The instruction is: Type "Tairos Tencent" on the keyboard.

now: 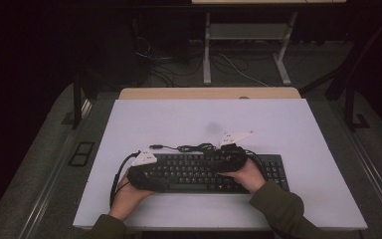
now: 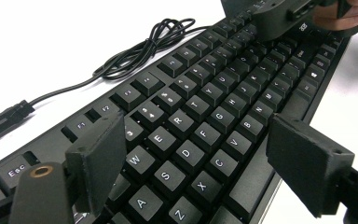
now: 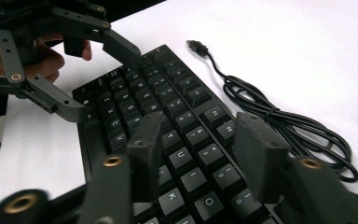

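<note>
As the high view looked down, a black keyboard (image 1: 206, 173) lay on the white table (image 1: 288, 129), both hands on it. In the left gripper view, the left gripper (image 2: 193, 154) stood wide over the letter keys, gripping nothing. In the right gripper view, the right gripper (image 3: 196, 144) hovered half-open above the keys, the coiled cable (image 3: 284, 126) beside.

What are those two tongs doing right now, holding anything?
Left tongs: open over the keyboard, holding nothing.
Right tongs: open over the keyboard's right half, nothing held.
</note>
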Demonstrator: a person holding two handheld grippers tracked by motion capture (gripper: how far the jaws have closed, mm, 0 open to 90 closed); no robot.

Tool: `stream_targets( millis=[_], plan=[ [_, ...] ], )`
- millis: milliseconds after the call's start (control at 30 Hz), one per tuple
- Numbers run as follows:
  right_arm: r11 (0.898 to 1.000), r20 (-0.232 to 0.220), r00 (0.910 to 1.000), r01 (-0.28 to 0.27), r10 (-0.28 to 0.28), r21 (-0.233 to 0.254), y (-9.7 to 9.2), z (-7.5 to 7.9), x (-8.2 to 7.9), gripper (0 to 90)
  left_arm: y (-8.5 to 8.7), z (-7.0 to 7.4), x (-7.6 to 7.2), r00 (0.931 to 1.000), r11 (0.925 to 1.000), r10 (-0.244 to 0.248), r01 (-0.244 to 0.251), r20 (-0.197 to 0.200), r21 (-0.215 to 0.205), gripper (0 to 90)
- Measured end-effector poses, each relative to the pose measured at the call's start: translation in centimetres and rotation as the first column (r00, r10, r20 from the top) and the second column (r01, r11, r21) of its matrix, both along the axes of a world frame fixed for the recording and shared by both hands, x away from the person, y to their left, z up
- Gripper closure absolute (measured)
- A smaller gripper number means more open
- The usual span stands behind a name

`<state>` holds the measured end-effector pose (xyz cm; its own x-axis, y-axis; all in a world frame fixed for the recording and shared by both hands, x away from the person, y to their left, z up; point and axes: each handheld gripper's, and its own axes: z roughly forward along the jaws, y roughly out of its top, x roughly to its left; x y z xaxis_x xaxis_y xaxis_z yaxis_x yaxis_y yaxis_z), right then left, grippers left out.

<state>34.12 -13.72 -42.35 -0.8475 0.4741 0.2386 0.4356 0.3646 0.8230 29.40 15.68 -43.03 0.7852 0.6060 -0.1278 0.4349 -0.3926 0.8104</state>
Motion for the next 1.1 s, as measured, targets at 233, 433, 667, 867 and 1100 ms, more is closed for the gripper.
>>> stream_targets(
  millis=[233,433,667,867,1100],
  plan=[
    [1.000,-0.012,0.9996,-0.026,0.026,-0.017,0.6,-0.4,0.2,74.4,-0.1,-0.1,0.0,1.0000,1.0000,-0.003,0.003,-0.002,-0.001,17.4],
    [0.998,-0.022,0.9985,-0.051,0.050,-0.046,0.8,-0.8,0.2,88.4,-0.1,-0.1,0.0,1.0000,1.0000,-0.002,0.002,-0.005,-0.002,16.1],
    [0.996,-0.034,0.9979,-0.058,0.055,-0.073,0.9,-1.0,0.2,89.1,-0.2,-0.3,0.0,0.9999,1.0000,-0.010,0.010,-0.006,0.001,15.7],
    [0.994,-0.043,0.9974,-0.062,0.059,-0.091,1.0,-1.2,0.2,89.1,-0.2,-0.3,0.0,0.9999,1.0000,-0.009,0.009,-0.005,-0.002,15.7],
    [0.991,-0.049,0.9969,-0.068,0.062,-0.116,1.2,-1.4,0.2,89.1,-0.2,-0.3,0.1,0.9999,0.9999,-0.010,0.010,-0.007,-0.005,15.6]
  ],
)
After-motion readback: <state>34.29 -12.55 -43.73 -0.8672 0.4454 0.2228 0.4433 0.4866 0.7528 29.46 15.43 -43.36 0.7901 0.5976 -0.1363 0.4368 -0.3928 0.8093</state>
